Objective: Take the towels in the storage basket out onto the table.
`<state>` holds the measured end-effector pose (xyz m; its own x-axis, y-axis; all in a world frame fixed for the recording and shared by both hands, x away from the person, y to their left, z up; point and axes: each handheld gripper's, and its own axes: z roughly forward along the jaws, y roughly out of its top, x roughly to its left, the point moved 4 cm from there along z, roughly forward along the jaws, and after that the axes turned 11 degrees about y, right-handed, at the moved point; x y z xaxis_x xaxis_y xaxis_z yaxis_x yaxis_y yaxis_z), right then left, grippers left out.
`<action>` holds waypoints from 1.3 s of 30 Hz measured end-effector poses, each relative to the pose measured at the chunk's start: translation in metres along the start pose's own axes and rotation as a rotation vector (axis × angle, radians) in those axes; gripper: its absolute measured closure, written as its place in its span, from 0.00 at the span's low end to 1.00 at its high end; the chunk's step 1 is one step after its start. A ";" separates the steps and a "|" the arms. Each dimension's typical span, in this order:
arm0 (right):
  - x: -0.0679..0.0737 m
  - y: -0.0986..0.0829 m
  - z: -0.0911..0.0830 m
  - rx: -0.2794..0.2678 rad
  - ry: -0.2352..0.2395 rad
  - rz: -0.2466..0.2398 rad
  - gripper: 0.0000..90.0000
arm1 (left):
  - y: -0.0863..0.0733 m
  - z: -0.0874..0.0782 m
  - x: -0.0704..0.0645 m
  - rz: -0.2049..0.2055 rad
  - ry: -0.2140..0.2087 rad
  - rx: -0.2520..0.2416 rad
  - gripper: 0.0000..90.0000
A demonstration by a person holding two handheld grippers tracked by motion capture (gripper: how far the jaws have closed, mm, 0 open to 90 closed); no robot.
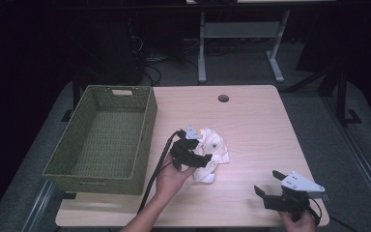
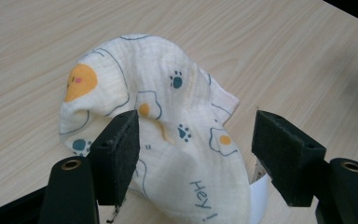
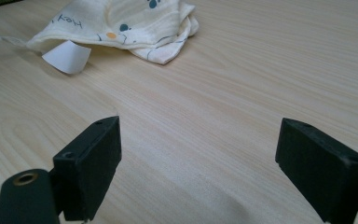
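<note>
My left gripper stands with its jaws spread wide, one on each side of a raised fold of the cloth; the left pad presses against the fabric, while the right pad is clear of it, so nothing is clamped. The cloth is cream muslin printed with fried eggs, dark teal paw marks and an orange round face with a pink cheek. Near my jaws the print reads "Hey !" in teal letters. A white tag sticks out from under the hem; I can read no writing on it.

My right gripper also has its jaws wide apart, empty, low over the bare table, well apart from the cloth, where "Hey" shows upside down and the blank tag curls up off the wood.

From the high view, the left gripper sits on the cloth near the middle of the table, just beside a green woven basket at the table's left edge. The right gripper is at the near right corner.
</note>
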<state>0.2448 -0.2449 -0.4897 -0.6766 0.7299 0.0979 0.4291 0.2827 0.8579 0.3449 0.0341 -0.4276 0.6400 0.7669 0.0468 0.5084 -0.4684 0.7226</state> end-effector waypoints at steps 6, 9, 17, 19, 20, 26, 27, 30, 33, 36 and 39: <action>0.000 0.000 0.000 -0.002 -0.002 -0.001 0.15 | -0.012 -0.007 -0.003 0.035 0.009 -0.008 0.35; 0.000 0.000 0.000 0.000 -0.003 -0.005 0.15 | -0.018 -0.011 -0.004 0.032 -0.004 -0.011 0.34; 0.000 0.000 0.000 0.003 -0.005 -0.009 0.15 | -0.033 -0.017 -0.002 0.011 -0.027 -0.008 0.33; 0.000 0.000 0.000 0.003 -0.005 -0.007 0.15 | -0.035 -0.019 -0.002 -0.006 -0.032 -0.007 0.33; 0.000 0.000 0.000 0.003 -0.005 -0.007 0.15 | -0.036 -0.020 -0.001 0.001 -0.034 -0.009 0.33; 0.000 0.000 0.000 0.003 -0.004 -0.005 0.15 | -0.043 -0.026 -0.004 0.012 -0.031 -0.009 0.32; 0.000 0.000 0.000 0.003 -0.004 -0.006 0.15 | -0.045 -0.027 -0.004 0.012 -0.031 -0.009 0.31; 0.001 0.000 0.000 0.003 -0.004 -0.007 0.15 | -0.048 -0.029 -0.005 0.015 -0.034 -0.014 0.31; 0.001 0.000 0.000 0.002 -0.004 -0.008 0.15 | -0.052 -0.031 -0.006 0.014 -0.036 -0.015 0.31; 0.001 0.000 0.000 0.003 -0.004 -0.009 0.15 | -0.057 -0.034 -0.006 0.016 -0.028 -0.017 0.31; 0.001 0.000 0.000 0.005 -0.004 -0.008 0.15 | -0.061 -0.037 -0.007 0.013 -0.032 -0.023 0.31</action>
<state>0.2442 -0.2442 -0.4901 -0.6777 0.7300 0.0885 0.4261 0.2918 0.8563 0.2882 0.0738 -0.4463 0.6651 0.7460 0.0344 0.4868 -0.4681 0.7375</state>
